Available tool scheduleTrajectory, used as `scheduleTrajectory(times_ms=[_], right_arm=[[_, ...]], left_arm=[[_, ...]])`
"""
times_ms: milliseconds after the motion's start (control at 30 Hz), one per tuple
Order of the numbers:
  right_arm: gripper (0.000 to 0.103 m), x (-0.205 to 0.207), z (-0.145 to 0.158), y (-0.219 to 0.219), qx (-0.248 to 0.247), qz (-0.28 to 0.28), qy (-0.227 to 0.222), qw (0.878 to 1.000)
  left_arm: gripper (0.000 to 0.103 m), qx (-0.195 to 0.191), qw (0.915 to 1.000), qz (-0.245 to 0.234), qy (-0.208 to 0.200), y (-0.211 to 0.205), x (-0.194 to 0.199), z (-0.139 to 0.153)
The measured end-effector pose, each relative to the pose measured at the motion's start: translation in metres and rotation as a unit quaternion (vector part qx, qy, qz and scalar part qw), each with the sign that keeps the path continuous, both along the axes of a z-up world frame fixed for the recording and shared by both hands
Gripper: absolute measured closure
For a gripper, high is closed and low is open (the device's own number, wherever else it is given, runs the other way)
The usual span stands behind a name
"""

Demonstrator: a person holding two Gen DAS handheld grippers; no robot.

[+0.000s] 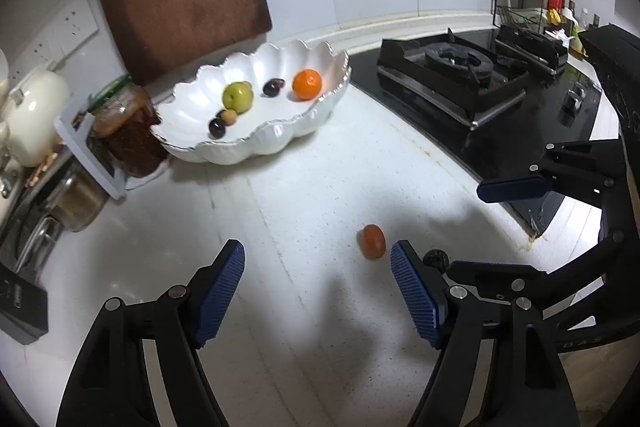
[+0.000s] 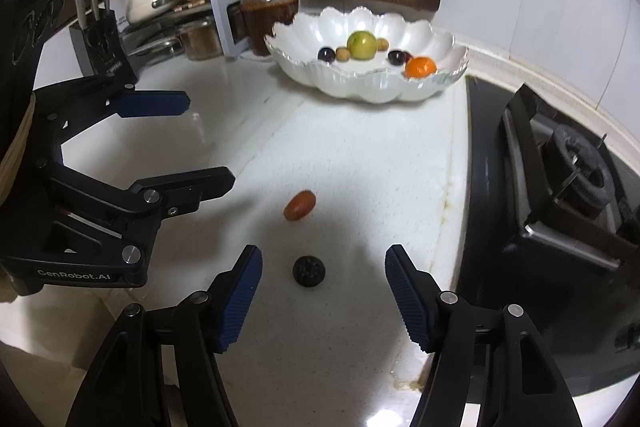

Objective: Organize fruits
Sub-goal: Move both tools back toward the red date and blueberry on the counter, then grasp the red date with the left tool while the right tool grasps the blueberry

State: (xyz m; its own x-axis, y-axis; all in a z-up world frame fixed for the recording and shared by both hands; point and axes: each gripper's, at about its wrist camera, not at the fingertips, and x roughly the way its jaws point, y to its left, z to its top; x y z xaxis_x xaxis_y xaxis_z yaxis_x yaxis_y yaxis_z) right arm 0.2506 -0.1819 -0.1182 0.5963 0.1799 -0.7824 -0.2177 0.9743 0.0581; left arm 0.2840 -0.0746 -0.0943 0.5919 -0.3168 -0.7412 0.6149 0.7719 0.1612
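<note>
White scalloped bowl (image 2: 400, 91), orange tangerine (image 2: 420, 67), green apple (image 2: 361, 44), reddish-brown fruit (image 2: 300, 205), black berry (image 2: 308, 269), speckled white counter (image 2: 360, 167).

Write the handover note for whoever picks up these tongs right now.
Left tongs: open, empty, just short of the reddish-orange oval fruit on the countertop.
Right tongs: open, empty, straddling the black bumpy berry without touching.
Done: green apple, orange and small dark and tan fruits lie in the white scalloped bowl.
Left: grip both loose fruits and carry them to the bowl.

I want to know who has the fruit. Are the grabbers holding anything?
Nothing. The left gripper and right gripper are open; the red fruit and black berry lie loose.
</note>
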Motion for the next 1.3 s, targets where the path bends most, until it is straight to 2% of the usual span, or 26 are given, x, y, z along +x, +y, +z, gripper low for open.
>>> scheduleTrajectory(times_ms=[433, 700, 1100, 1300], right_arm=[[0.058, 0.004, -0.030, 0.002, 0.020, -0.014, 0.024, 0.999], [0.065, 0.007, -0.038, 0.004, 0.021, -0.015, 0.017, 1.000], [0.078, 0.008, -0.041, 0.005, 0.035, -0.012, 0.007, 0.999], [0.079, 0.007, -0.041, 0.005, 0.040, -0.011, 0.004, 0.999]], left_arm=[[0.049, 0.008, 0.9986, -0.046, 0.026, -0.019, 0.004, -0.034], [0.061, -0.008, 0.9974, -0.051, 0.050, -0.026, 0.014, -0.048], [0.074, -0.027, 0.9952, -0.051, 0.080, -0.039, 0.025, -0.061], [0.085, -0.028, 0.9954, -0.045, 0.079, -0.043, 0.026, -0.063]])
